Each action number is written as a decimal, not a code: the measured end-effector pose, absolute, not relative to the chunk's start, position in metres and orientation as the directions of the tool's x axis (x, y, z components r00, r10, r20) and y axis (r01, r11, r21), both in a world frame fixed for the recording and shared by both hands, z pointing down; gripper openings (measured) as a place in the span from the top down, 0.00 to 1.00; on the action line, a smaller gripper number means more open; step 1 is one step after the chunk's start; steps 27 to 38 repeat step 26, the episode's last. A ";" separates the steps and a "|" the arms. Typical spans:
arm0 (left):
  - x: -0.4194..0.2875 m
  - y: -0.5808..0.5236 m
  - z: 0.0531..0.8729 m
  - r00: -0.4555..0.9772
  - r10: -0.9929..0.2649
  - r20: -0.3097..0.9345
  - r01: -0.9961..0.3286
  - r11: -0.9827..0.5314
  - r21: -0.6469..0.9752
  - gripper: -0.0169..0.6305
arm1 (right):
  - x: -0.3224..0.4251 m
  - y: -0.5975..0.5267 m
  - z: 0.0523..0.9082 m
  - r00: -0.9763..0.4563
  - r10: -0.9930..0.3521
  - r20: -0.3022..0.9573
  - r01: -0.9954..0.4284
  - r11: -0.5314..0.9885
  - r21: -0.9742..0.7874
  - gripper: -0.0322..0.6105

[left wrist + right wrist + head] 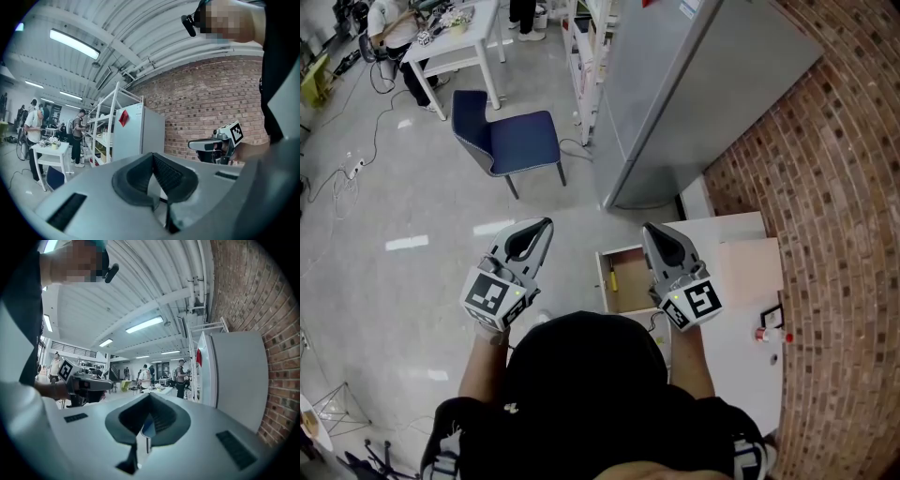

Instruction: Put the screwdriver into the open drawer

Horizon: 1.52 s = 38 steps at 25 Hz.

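Note:
In the head view the open drawer (635,298) juts out of a white cabinet (733,309), just below and between my two grippers. A small yellow-handled tool, seemingly the screwdriver (613,278), lies inside the drawer at its left side. My left gripper (546,226) is held up left of the drawer, over the floor, shut and empty. My right gripper (648,230) hovers over the drawer's right edge, also shut and empty. The left gripper (153,156) and right gripper (149,395) both point level into the room, each with its pads together.
A grey fridge (675,94) stands just beyond the cabinet, against the brick wall (834,234). A blue chair (511,136) and a white table (455,42) stand further out on the floor. A small red-topped object (762,333) sits on the cabinet top. People stand by distant tables.

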<state>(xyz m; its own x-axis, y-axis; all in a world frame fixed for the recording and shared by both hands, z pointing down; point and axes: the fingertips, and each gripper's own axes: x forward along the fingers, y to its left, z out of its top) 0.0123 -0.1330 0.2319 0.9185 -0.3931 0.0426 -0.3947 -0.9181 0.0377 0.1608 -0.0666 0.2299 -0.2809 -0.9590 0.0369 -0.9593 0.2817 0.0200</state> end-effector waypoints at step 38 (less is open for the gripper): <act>-0.006 -0.130 0.247 0.893 -0.441 0.088 -0.445 -0.895 0.034 0.97 | 0.143 -0.064 0.257 -0.311 -0.944 0.107 -0.950 0.312 -0.005 0.94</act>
